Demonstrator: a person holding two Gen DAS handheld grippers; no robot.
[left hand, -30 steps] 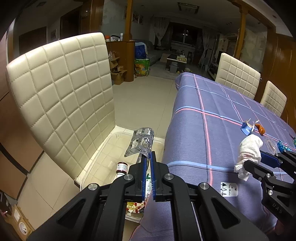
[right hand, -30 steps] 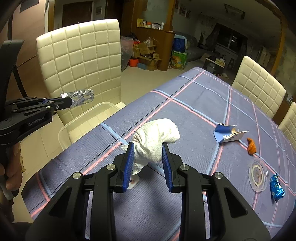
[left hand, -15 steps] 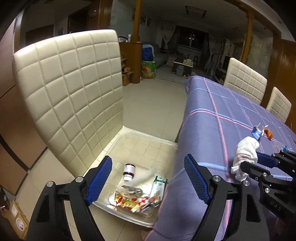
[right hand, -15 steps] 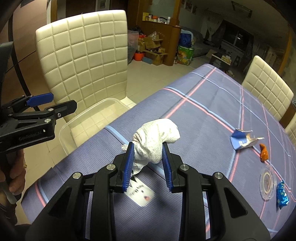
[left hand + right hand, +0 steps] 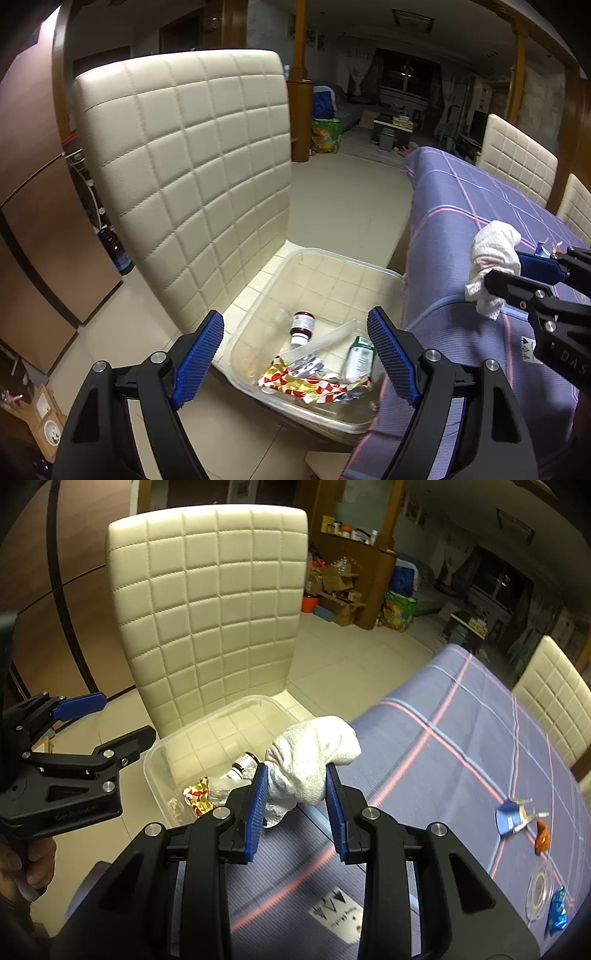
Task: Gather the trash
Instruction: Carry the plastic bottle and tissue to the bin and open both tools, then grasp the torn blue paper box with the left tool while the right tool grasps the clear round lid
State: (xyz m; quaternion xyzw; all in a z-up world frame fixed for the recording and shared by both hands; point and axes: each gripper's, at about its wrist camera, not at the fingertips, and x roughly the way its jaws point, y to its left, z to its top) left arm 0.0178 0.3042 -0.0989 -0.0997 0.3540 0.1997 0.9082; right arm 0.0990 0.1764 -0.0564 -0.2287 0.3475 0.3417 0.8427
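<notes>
The crumpled white tissue [image 5: 312,760], light, soft and easily squashed, sits pinched at its middle in the right gripper [image 5: 295,797] above the bench edge beside the bin [image 5: 332,273], while the left gripper [image 5: 295,356] hangs wide open, empty.

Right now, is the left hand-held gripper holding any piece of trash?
No, the left hand-held gripper stands wide open above the clear bin, with nothing between its pads.

a cream quilted chair [image 5: 192,177] stands on the pale tiled floor [image 5: 351,206] beside the table's purple plaid tablecloth [image 5: 461,746]; cardboard boxes [image 5: 334,590] lie beyond the chair.
</notes>
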